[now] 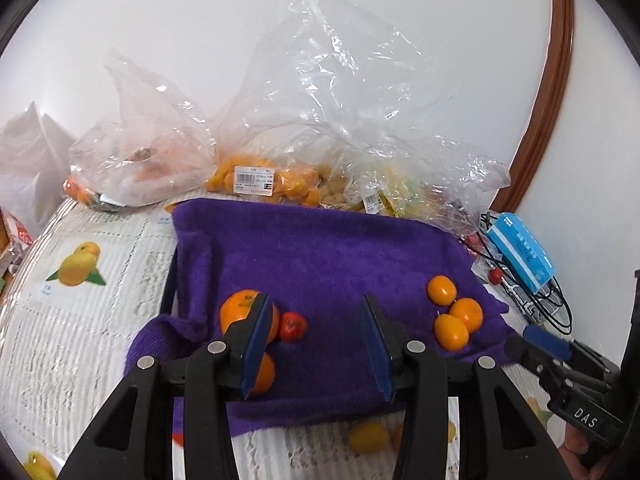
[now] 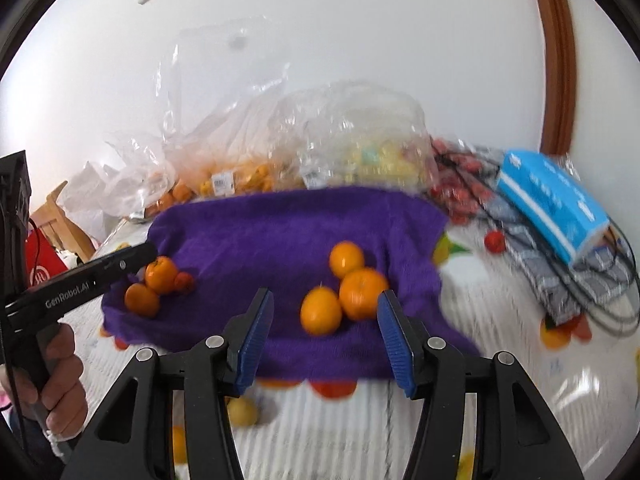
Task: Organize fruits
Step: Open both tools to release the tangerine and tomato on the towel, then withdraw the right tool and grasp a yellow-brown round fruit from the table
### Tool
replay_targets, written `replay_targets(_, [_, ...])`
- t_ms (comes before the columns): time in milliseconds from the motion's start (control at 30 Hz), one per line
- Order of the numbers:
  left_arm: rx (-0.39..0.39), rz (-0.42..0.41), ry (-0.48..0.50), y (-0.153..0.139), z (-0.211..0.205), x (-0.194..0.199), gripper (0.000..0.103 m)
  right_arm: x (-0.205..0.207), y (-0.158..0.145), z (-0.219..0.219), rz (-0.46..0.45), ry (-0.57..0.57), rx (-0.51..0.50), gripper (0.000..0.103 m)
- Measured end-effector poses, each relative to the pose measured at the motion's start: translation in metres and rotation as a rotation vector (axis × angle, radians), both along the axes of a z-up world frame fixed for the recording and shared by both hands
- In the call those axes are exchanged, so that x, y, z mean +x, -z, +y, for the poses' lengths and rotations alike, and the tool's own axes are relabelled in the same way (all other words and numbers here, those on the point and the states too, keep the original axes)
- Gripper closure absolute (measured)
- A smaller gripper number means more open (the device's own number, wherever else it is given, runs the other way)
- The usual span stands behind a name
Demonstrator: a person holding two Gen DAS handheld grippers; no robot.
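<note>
Three small oranges (image 2: 340, 292) clustered together on a purple towel (image 2: 280, 224), just ahead of the right gripper (image 2: 326, 334); jaws spread apart, pressing on nothing, the nearest orange beside the right pad but apart from it. Off to that gripper's left, on the same towel, two larger oranges (image 2: 154, 284) touching each other, with a small red fruit (image 2: 184, 282) against them. Left gripper (image 1: 316, 346) above this pair, jaws released and empty, its left finger (image 1: 256, 340) covering part of both oranges in the left wrist view. Beyond the towel, away from both grippers, clear plastic bags of fruit (image 1: 276, 178) along a white wall (image 1: 200, 20). To the far right, a blue box (image 2: 552, 200) lying on dark wire racks (image 2: 532, 240), one loose red fruit (image 2: 495, 241) beside them. Under everything, a fruit-printed tablecloth (image 1: 80, 280).
</note>
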State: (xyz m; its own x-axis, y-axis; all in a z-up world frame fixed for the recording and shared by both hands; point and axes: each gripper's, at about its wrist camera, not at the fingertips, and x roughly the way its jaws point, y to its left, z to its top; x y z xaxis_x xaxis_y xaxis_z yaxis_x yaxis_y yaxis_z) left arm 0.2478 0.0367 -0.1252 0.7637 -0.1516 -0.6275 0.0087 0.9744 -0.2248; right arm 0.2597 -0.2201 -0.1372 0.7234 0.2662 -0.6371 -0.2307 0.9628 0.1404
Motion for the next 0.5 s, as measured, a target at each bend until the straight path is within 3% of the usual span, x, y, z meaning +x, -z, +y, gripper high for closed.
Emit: replay_targets(500, [0.02,0.058,-0.058,0.025,0.038,-0.066,0.06,-0.049,0.018,0.017,0.08,-0.039,0.028,0.069])
